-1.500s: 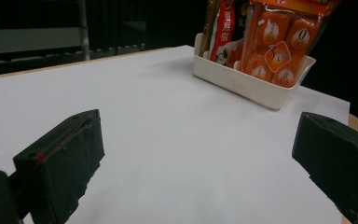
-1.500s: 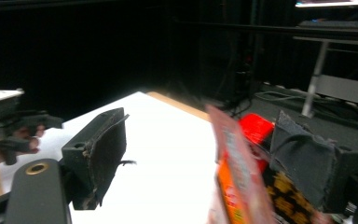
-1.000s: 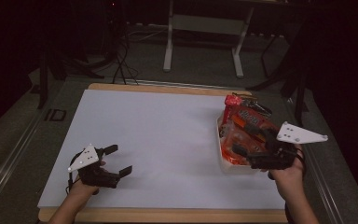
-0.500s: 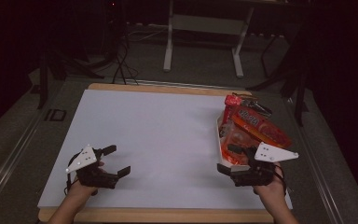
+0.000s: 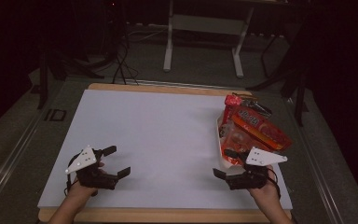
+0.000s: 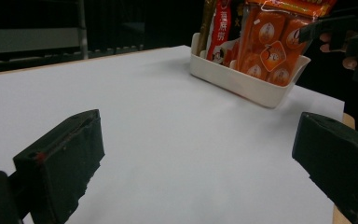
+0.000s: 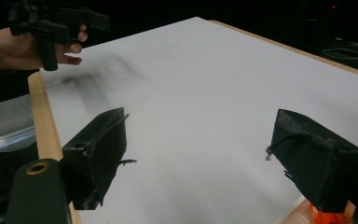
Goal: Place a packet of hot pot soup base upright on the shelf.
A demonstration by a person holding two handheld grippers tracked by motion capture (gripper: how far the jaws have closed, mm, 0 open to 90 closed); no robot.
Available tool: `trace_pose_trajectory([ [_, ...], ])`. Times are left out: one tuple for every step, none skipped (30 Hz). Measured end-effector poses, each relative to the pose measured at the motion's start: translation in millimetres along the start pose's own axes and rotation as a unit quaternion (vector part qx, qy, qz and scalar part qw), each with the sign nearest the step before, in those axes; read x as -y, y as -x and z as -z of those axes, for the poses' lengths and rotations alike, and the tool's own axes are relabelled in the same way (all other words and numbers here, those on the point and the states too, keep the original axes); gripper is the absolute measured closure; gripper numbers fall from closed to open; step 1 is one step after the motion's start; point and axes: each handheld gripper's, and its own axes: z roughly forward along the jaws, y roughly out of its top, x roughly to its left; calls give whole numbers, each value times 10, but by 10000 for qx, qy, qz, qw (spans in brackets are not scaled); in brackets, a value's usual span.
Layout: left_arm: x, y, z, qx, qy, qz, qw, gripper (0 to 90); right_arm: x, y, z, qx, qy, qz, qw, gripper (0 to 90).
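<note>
1. right gripper (image 5: 230, 169): spread wide, nothing pinched, held low over the surface at about 5 o'clock in the high view, just beside the near end of the white tray (image 5: 220, 156).
2. seen along its own jaws in the right gripper view: only bare white surface (image 7: 205, 84) between them, an orange scrap of packet at the lower right corner.
3. left gripper (image 5: 113, 163): likewise spread and empty, at about 7 o'clock, well apart from the tray, jaws pointing toward 3 o'clock.
4. tray with snack packets: at about 3 o'clock of the surface, near its right edge, long side running front to back.
5. inside it: orange packets (image 6: 272, 49) standing upright at the near end, a red packet (image 6: 221, 28) and a thin brown stick behind, a big orange-red packet (image 5: 257, 127) lying tilted across the top.
6. step in hand, as judged: pause beside the tray with both hands free, no packet gripped yet.
7. next move, likely: turn the right gripper toward 12 o'clock, bring it over the nearest orange packet, close on its top edge only, lift straight up to avoid dragging the tilted packet or tipping the tray.
</note>
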Motion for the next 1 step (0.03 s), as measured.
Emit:
trace_pose_trajectory([
  [0, 1, -1, -5, -4, -7, 10000, 28, 10, 12, -1, 5, 3, -27, 10000, 182],
])
